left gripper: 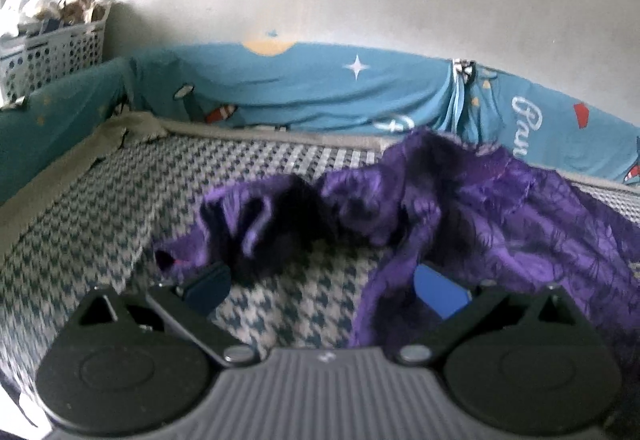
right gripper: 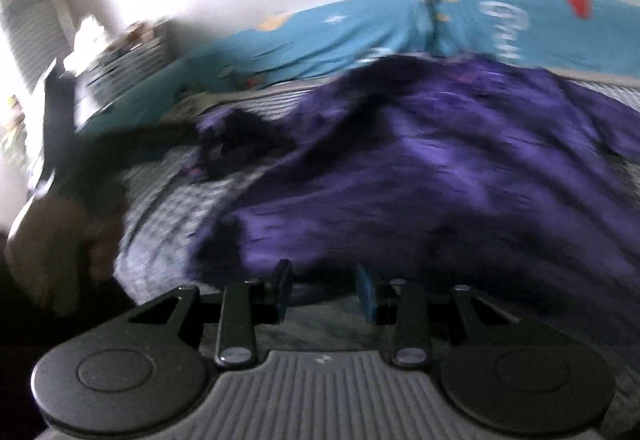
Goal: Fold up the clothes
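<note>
My left hand-held gripper (left gripper: 326, 286) is hanging over the houndstooth bed (left gripper: 100, 207) with its fingers spread wide, the right one tucked under a fold of the purple garment (left gripper: 500, 215). My right hand-held gripper (right gripper: 326, 290) is hovering at the garment's near edge, fingers partly apart, gripping nothing I can see.

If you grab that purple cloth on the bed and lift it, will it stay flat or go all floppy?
Probably floppy: the purple cloth already lies in soft bunches and folds on the checked bed cover. It looks thin, so likely light. Its slight sheen hints it may slip a little.
</note>
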Demonstrator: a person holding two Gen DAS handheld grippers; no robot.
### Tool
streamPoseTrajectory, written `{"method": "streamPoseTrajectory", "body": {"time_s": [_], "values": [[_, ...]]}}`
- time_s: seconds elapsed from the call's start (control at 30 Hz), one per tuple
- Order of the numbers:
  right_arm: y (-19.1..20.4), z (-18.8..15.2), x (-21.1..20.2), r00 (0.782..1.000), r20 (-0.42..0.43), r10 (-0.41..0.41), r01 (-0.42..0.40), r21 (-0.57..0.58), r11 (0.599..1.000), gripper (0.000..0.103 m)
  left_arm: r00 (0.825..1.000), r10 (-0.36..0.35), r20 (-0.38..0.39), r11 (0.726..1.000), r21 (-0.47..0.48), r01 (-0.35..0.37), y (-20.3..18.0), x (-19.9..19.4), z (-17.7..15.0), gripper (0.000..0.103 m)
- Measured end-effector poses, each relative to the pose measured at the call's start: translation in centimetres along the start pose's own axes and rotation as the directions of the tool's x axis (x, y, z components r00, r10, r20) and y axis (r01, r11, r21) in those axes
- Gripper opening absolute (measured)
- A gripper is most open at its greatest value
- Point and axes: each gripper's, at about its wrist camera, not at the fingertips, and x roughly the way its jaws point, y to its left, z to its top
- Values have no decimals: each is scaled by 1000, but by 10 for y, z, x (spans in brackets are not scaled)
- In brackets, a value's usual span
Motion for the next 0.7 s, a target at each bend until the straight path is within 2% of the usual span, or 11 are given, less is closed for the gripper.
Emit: {"method": "streamPoseTrajectory", "body": {"time_s": [0.17, 0.33, 0.4, 0.47, 0.53, 0.7], "values": [[42, 4, 29, 997, -38, 70, -74, -140, 987, 35, 1000, 4, 15, 1000, 1, -4, 13, 2, 15, 102], [69, 3, 54, 992, -77, 98, -112, -202, 973, 37, 1000, 4, 5, 1000, -29, -3, 22, 1, 13, 102], [78, 0, 61, 992, -83, 93, -110, -234, 966, 40, 1000, 7, 8, 999, -34, -7, 24, 0, 13, 102], [86, -2, 67, 993, -82, 89, -107, -264, 958, 49, 1000, 6, 14, 999, -46, -6, 27, -3, 13, 103], [92, -5, 72, 993, -81, 87, -107, -289, 951, 53, 1000, 1, 18, 998, -64, 0, 30, -4, 13, 103], [106, -15, 89, 995, -78, 66, -91, -374, 923, 59, 999, -4, 32, 995, -101, 7, 36, -9, 13, 103]]}}
